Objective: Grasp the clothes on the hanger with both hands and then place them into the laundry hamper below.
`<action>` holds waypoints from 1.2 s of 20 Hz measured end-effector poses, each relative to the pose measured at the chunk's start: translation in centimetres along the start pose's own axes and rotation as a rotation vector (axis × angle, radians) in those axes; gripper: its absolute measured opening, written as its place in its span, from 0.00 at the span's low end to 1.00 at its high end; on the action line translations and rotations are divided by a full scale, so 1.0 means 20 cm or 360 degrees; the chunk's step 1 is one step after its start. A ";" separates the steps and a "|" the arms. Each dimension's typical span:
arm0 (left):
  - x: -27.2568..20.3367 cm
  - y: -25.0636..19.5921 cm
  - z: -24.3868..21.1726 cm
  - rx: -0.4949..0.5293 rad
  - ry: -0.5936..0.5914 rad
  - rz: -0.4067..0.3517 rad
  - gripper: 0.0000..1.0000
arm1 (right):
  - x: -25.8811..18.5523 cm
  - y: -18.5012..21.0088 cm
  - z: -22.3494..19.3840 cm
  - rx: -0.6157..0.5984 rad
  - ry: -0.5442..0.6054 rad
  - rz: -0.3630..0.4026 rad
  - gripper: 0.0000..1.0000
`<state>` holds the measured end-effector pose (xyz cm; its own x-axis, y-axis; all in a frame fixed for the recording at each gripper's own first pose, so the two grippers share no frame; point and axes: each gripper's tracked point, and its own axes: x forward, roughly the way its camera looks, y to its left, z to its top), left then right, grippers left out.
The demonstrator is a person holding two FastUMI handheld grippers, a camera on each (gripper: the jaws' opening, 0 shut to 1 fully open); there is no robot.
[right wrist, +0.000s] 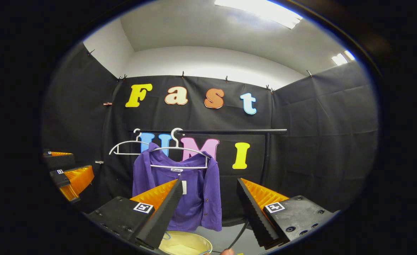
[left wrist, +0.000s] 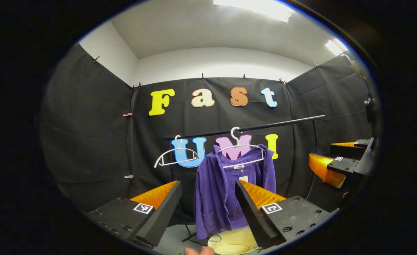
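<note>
step: we're at the approach, nothing grasped yet; purple jacket (left wrist: 217, 191) hangs on its white hanger (left wrist: 242, 150) on the black rail (left wrist: 265, 125).
left gripper (left wrist: 208, 209): fingers spread wide, holding nothing; jacket sits dead ahead between them, well beyond the tips.
right gripper (right wrist: 208, 209): fingers also wide apart and empty; jacket lies ahead, toward its left finger (right wrist: 159, 216).
grasp plan: we'd take one shoulder per gripper, close to the hanger arms, then lift up so the cloth slips off the hanger ends rather than dragging the hook along the rail.
hamper (left wrist: 231, 241): pale yellow rim below the jacket hem, under and ahead of the fingers; a straight drop should land it.
in the way: empty hanger (left wrist: 176, 156) on the same rail, beside the jacket on the left gripper's side; we keep clear of it. Rail upright (right wrist: 264, 159) stands past the right finger of the right gripper, apart from the jacket.
risk: thick soft fabric, we judge a shallow pinch may slip; hanging tag (right wrist: 184, 187) could snag.
</note>
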<state>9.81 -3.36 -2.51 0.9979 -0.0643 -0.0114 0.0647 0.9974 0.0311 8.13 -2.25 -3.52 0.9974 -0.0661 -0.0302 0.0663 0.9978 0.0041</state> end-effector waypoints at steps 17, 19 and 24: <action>1.18 -0.15 -0.37 0.0101 0.0055 0.0189 0.96 | 1.19 -0.03 -0.52 0.0022 0.0024 0.0151 0.99; 1.25 -0.15 -0.39 0.0109 0.0050 0.0210 0.96 | 1.29 -0.02 -0.58 0.0017 0.0034 0.0154 0.99; 1.39 -0.10 -0.46 0.0101 0.0065 0.0272 0.91 | 1.46 0.01 -0.61 -0.0040 -0.0028 0.0154 0.98</action>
<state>37.31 -6.85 -12.09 0.9933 0.1085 -0.0410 -0.1040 0.9896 0.0989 36.93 -3.83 -16.61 0.9994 0.0307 -0.0134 -0.0310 0.9993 -0.0190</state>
